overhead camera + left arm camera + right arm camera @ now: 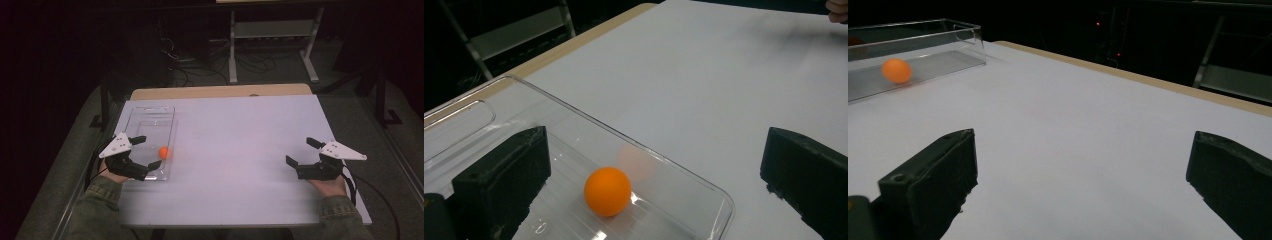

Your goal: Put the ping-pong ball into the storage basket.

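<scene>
An orange ball lies inside a clear plastic tray at the table's left, close to the tray's right wall. My left gripper is open at the tray's near end, its jaws wide apart on either side of the ball without touching it. In the left gripper view the ball sits nearer the left jaw, which is over the tray; the other jaw is past the tray's wall. My right gripper stands open over the bare table at the right, holding nothing. The right gripper view has the ball and tray far off.
The white tabletop stretches between the two grippers, with a wooden strip along its far edge. Beyond it stand a white metal shelf frame and cables on the dark floor. A hand is visible at the far right.
</scene>
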`<act>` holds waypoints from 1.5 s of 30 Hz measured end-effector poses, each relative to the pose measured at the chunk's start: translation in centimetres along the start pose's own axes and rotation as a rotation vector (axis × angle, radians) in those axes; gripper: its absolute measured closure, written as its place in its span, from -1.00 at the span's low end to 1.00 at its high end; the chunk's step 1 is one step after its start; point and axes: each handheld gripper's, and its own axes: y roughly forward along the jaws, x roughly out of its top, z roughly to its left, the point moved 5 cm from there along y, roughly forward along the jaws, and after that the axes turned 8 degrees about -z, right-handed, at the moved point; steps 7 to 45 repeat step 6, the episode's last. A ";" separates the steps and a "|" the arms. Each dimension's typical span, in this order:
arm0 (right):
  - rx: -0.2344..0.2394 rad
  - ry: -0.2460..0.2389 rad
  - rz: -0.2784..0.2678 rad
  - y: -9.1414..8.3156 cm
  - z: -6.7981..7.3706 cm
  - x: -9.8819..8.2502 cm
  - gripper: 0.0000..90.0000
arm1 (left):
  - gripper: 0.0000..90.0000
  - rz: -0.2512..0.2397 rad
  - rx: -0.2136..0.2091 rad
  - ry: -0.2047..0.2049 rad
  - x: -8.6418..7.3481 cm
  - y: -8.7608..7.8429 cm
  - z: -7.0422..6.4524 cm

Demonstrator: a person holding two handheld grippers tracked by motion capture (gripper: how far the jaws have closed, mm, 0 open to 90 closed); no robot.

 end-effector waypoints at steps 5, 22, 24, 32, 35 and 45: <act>-0.002 -0.003 0.002 0.0 0.0 0.0 -1.00 | -1.00 -0.006 -0.001 0.009 -0.1 0.0 -0.1; -0.003 -0.004 0.004 0.1 0.0 0.0 -1.00 | -1.00 -0.004 0.001 0.012 -0.1 0.0 -0.1; -0.003 -0.004 0.004 0.1 0.0 0.0 -1.00 | -1.00 -0.004 0.001 0.012 -0.1 0.0 -0.1; -0.003 -0.004 0.004 0.1 0.0 0.0 -1.00 | -1.00 -0.004 0.001 0.012 -0.1 0.0 -0.1; -0.003 -0.004 0.004 0.1 0.0 0.0 -1.00 | -1.00 -0.004 0.001 0.012 -0.1 0.0 -0.1; -0.003 -0.004 0.004 0.1 0.0 0.0 -1.00 | -1.00 -0.004 0.001 0.012 -0.1 0.0 -0.1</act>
